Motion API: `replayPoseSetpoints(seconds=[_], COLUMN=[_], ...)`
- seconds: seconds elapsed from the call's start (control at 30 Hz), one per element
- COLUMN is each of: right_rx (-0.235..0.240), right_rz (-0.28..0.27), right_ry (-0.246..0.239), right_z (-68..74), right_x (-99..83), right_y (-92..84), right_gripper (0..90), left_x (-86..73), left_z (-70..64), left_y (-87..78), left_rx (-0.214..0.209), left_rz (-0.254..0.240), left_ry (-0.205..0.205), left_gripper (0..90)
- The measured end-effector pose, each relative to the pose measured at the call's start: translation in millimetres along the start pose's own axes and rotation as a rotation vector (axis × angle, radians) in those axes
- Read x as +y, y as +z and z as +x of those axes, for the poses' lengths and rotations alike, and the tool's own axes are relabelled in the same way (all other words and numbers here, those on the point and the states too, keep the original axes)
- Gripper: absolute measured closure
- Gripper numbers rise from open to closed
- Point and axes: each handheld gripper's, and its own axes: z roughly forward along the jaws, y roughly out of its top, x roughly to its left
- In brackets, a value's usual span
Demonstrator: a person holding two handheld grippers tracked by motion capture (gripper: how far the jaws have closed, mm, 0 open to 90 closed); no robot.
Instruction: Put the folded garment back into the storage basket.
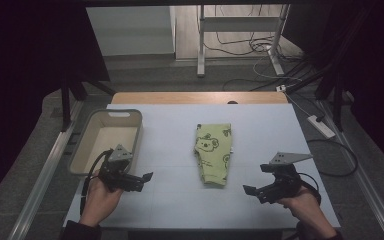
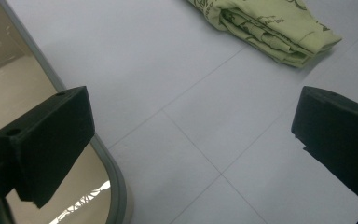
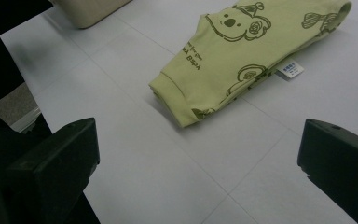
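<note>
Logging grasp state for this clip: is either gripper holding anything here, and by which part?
Nothing is held. The left gripper and right gripper both hover open over the table, clear of the folded green garment.

A table [image 1: 260, 125] with a pale, faintly gridded top and a wooden far edge stands in a dim room. Dark curtains [image 1: 25, 55] hang at both sides. Beyond the table the floor [image 1: 155, 75] is grey, then wood-toned farther back, where a white metal stand [image 1: 240, 30] rises. Loose cables [image 1: 245, 45] trail across the floor, and a white power strip [image 1: 321, 126] lies to the right of the table
</note>
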Motion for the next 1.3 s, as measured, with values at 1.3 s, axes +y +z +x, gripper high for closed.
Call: replayPoseSetpoints(seconds=[1.3], right_rx=[0.050], right_rz=[0.030], right_ry=[-0.067], right_z=[3.6], right_x=[7.6], right_y=[27.5], right_gripper=[0.0], left_x=[51.2], left_z=[-1.9], left_y=[48.5], left_rx=[-0.047], left_rz=[0.019], left_ry=[0.074], left_gripper=[0.0])
